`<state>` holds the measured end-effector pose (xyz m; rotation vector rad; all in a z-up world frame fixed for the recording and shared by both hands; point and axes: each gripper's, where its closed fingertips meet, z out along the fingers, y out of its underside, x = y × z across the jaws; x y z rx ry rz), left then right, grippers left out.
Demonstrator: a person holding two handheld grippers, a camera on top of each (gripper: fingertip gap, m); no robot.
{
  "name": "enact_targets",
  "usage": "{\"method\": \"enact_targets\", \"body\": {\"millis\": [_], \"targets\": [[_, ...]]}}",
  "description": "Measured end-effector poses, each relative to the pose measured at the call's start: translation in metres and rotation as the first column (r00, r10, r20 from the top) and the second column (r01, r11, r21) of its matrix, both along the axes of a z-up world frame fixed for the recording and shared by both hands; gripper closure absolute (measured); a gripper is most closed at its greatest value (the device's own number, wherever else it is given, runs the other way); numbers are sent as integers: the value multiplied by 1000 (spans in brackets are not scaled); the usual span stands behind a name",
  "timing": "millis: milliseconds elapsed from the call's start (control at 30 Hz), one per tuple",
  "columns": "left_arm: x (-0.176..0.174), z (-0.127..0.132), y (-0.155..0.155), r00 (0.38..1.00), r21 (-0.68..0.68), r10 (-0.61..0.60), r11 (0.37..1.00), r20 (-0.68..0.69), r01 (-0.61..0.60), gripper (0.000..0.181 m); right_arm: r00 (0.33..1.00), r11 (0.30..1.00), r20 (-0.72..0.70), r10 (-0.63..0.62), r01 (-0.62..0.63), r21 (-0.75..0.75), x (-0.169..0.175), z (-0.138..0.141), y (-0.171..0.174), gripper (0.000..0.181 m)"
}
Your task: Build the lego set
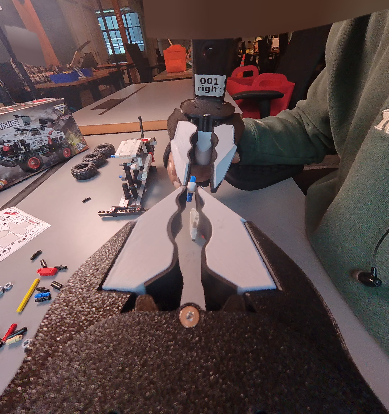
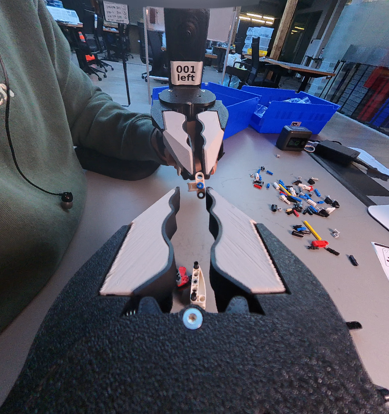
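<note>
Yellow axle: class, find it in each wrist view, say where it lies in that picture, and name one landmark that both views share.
Left wrist view: the yellow axle lies at the lower left on the table, slanted, just below the red piece.
Right wrist view: the yellow axle lies right of middle, its lower end by the red piece.
Shared landmark: the red piece beside the axle.
</note>
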<state>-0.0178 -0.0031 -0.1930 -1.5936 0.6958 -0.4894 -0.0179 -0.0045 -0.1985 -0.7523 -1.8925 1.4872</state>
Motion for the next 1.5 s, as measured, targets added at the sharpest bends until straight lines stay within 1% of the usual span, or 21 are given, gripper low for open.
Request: {"method": "enact_targets", "body": {"millis": [233,400,500,667,933,1067,1233,1300,1367,1400,1467,1500], "targets": [[4,1,2,1000,25,5,1000,6,-5,175,999,1000,-30,-24,24,-1,-3,5,-2,165],[4,5,4,999,37,16,999,38,-18,175,998,999,-53,-42,43,9,-4,8,0,165],[4,4,5,999,35,22,999,42,-24,175,997,998,-57,-54,55,29,-5,6,1,165],[4,6,5,996,21,17,1000,86,-19,175,996,996,-64,-58,62,58,-5,6,0,166],[3,14,5,984,21,5,1000,176,-9,175,995,996,-71,-76,78,38,-6,9,2,165],[3,13,5,985,25,7,1000,172,-11,175,994,997,-77,-74,76,16,-5,14,1,165],[4,13,5,985,23,-4,1000,173,0,175,997,998,-55,-59,60,9,-4,13,1,166],[5,8,6,987,1,-7,1000,161,7,174,999,998,-17,-51,51,30,-3,7,3,166],[1,-3,11,992,-40,31,999,125,-26,179,997,993,9,-71,70,93,0,1,14,167],[-2,-12,15,994,-76,58,996,92,-51,175,996,991,33,-80,76,110,3,-1,20,167],[-2,-34,19,997,-188,56,981,46,-47,159,988,981,104,-118,100,167,8,-12,37,166],[0,-43,20,998,-243,50,969,40,-39,154,980,974,144,-136,106,200,10,-19,44,166]]}}
